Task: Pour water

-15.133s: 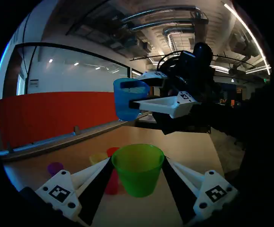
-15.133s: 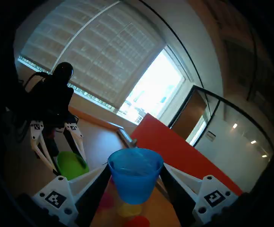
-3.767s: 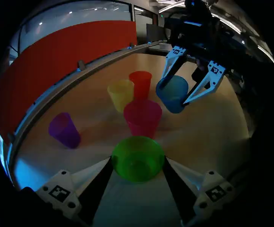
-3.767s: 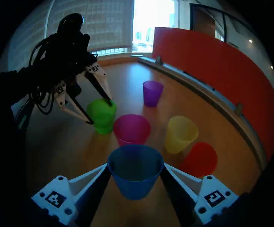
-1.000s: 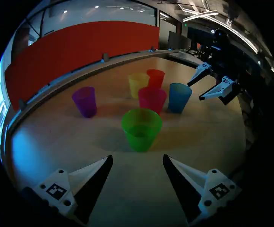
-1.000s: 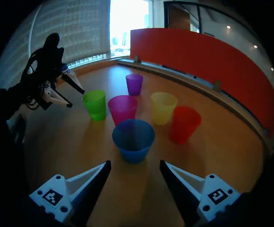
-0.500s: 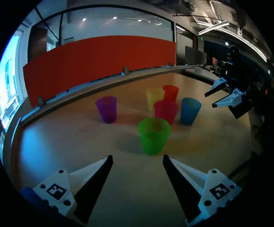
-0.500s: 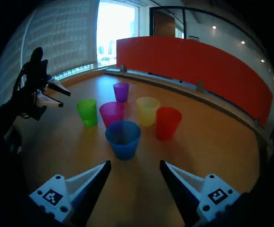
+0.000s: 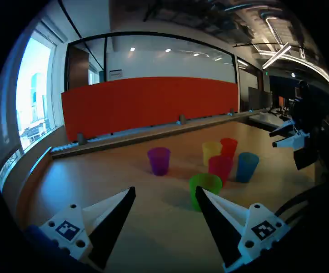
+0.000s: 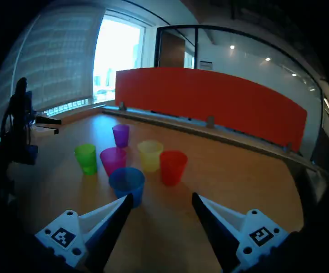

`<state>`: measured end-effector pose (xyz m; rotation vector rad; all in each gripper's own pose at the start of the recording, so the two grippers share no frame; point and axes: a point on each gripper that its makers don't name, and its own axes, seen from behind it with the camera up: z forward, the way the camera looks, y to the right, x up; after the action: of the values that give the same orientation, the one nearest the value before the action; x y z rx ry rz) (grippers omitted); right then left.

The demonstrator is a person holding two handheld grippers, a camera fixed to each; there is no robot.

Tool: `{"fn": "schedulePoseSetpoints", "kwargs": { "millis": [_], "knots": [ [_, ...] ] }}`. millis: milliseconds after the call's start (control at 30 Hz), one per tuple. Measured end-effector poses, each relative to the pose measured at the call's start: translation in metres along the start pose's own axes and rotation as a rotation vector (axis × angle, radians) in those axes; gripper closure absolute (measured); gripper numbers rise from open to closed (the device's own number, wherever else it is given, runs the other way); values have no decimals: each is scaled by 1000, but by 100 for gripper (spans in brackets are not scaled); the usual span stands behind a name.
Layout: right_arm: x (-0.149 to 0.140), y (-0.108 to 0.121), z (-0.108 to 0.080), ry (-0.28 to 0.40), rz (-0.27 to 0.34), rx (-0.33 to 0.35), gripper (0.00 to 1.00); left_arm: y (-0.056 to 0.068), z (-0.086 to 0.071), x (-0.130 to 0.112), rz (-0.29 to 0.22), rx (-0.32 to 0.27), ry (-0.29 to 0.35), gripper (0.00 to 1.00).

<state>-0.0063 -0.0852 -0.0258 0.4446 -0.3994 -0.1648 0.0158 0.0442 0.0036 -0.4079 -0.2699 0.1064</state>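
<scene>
The left gripper (image 9: 163, 189) hangs with its fingers apart and nothing between them; the green cup (image 9: 201, 183) stands on the table (image 9: 119, 182) just ahead of its right finger, partly hidden behind that finger's tip. The right gripper (image 10: 161, 195) is likewise spread and empty; the blue cup (image 10: 127, 181) stands just ahead of its left finger.

The likeliest mishap is a careless swing; either finger could clip the cup nearest it, and if the green cup holds water, it would spill. The cups are light and stand close together, the pink cup (image 9: 220, 166) almost touching its neighbours, so one knock could topple several; whether there is water in any cup cannot be told from here.

A few seconds ago each gripper was clamped on its cup, green in the left, blue in the right; since then both cups have been set down and both grippers have drawn back, the cups now smaller and farther ahead than a second ago; the pouring looks finished.
</scene>
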Motion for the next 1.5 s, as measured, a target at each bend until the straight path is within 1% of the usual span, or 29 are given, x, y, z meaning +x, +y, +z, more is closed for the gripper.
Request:
{"fn": "schedulePoseSetpoints", "kwargs": {
  "millis": [67, 167, 267, 400, 467, 567, 700, 767, 867, 1100, 1267, 1367, 1500],
  "knots": [
    [5, 5, -2, 31, 14, -40, 0, -5, -5, 6, -28, 36, 40, 2],
    [9, 12, -4, 73, 38, -96, 0, -10, -11, 13, -65, 79, 90, 2],
    [16, 22, -7, 118, 64, -162, 0, -14, -16, 16, -87, 120, 131, 2],
    [26, 37, -12, 187, 87, -256, 0, -18, -19, 15, -98, 167, 154, 2],
    [32, 43, -17, 221, 92, -304, 0, -20, -20, 14, -101, 191, 156, 2],
    [40, 51, -26, 273, 106, -365, 0, -21, -23, 18, -106, 218, 179, 2],
    [45, 60, -35, 323, 121, -425, 0, -21, -26, 24, -112, 242, 215, 2],
    [44, 63, -38, 335, 127, -448, 0, -20, -27, 25, -112, 253, 227, 2],
    [40, 65, -38, 339, 133, -464, 1, -21, -28, 27, -101, 274, 239, 2],
    [37, 69, -40, 336, 143, -490, 0, -28, -32, 30, -67, 349, 258, 2],
    [33, 68, -39, 322, 160, -494, 0, -29, -30, 20, -68, 385, 258, 2],
    [30, 72, -40, 311, 167, -509, 0, -31, -31, 16, -70, 408, 262, 2],
    [31, 77, -45, 303, 164, -533, 0, -33, -32, 17, -71, 420, 286, 2]
  ]
}}
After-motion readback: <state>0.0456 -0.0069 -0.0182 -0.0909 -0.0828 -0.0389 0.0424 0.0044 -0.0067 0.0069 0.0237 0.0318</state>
